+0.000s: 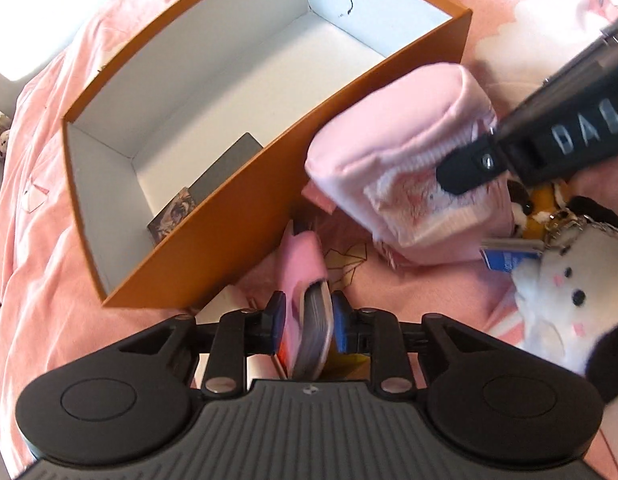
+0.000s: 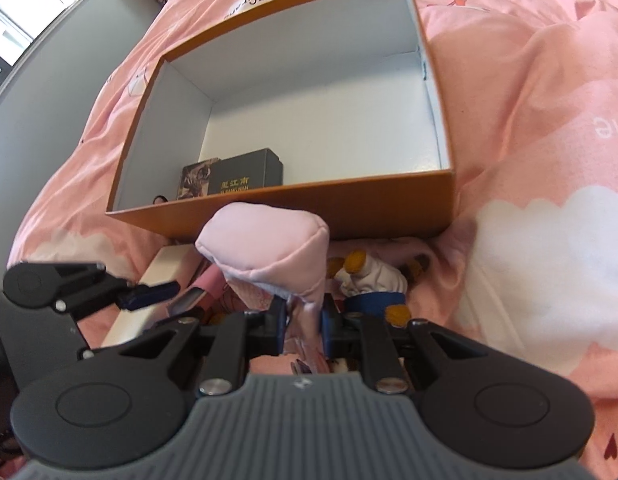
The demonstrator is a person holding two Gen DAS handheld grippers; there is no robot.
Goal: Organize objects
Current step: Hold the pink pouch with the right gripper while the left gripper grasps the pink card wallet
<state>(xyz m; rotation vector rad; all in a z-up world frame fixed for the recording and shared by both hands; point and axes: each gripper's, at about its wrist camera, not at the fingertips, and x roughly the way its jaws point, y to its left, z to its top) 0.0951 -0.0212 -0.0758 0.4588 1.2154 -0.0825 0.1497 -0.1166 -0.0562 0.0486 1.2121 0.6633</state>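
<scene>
A pink quilt (image 2: 529, 120) carried an open orange box (image 2: 349, 204), its floor mostly bare, a black carton (image 2: 249, 178) by the near-left corner. Outside the near wall, the right gripper (image 2: 303, 320) clamped a pink pouch (image 2: 269, 244); the left gripper (image 1: 309, 322) clamped a booklet (image 1: 315, 320).

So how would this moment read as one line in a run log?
left gripper: shut on pink book | right gripper: shut on pink pouch | orange box: dark boxes inside
</scene>
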